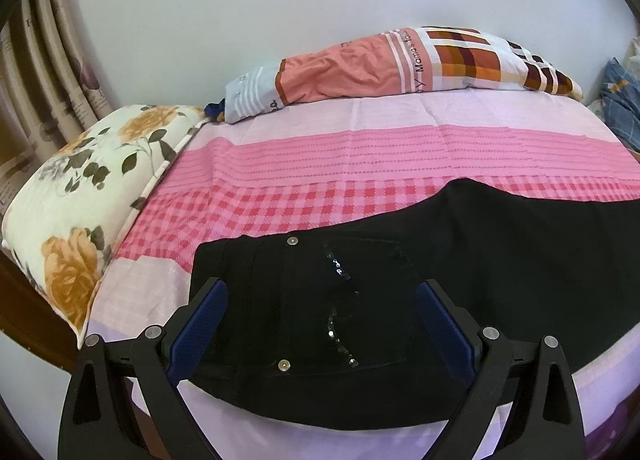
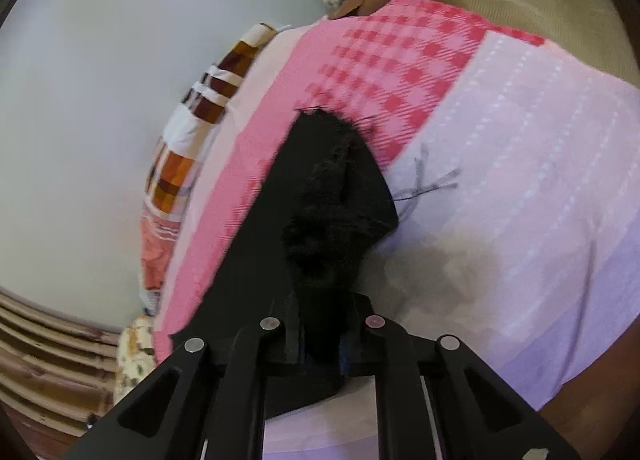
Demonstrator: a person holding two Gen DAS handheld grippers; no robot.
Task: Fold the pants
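Black pants (image 1: 460, 260) lie flat on the pink checked bed sheet (image 1: 280, 188), the waist with metal buttons and sequin trim toward me. My left gripper (image 1: 322, 286) hovers over the waist, open, its blue pads (image 1: 200, 320) wide apart with nothing pressed between them. In the right wrist view a frayed hem of a pants leg (image 2: 320, 188) is bunched between the fingers of my right gripper (image 2: 324, 304), which is shut on it. The fabric rises off the sheet (image 2: 500, 180) and hides the fingertips.
A floral pillow (image 1: 80, 188) lies at the bed's left end and a patchwork pillow (image 1: 400, 64) against the white wall. Curtains (image 1: 40, 80) hang at the far left. Blue checked cloth (image 1: 620, 100) is at the right. Loose threads (image 2: 428, 184) lie on the sheet.
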